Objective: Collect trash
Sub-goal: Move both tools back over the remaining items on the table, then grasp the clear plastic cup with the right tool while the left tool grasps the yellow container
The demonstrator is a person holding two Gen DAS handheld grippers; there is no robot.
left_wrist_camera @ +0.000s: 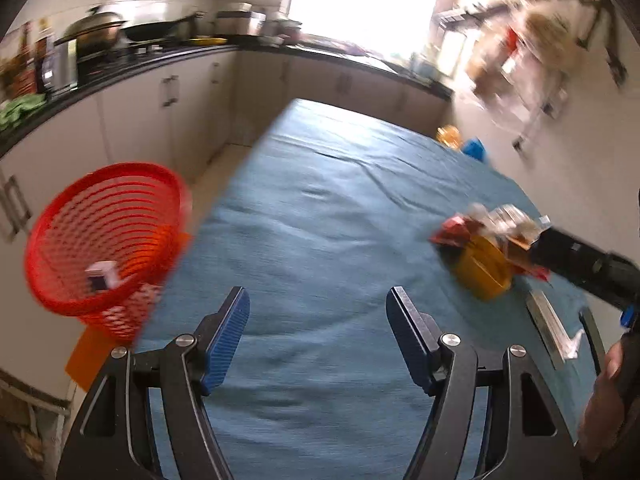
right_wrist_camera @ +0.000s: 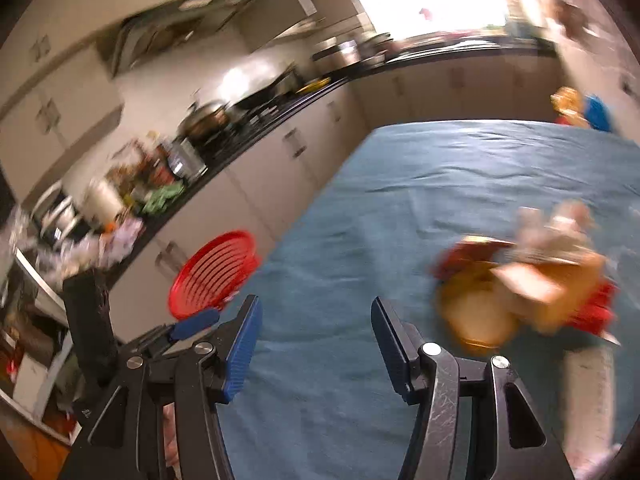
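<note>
Both grippers, left gripper [left_wrist_camera: 318,336] and right gripper [right_wrist_camera: 316,344], have empty open jaws; we'd pinch the light, crinkly wrapper pile [right_wrist_camera: 532,280] by its edges.

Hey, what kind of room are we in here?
A home kitchen, most likely: a dark countertop over pale cabinets, with a lidded pot and a wok on the stove.

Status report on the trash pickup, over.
Left gripper and right gripper open, nothing held. Trash pile on the blue table; one white piece in the red basket. Nothing in the way.
</note>
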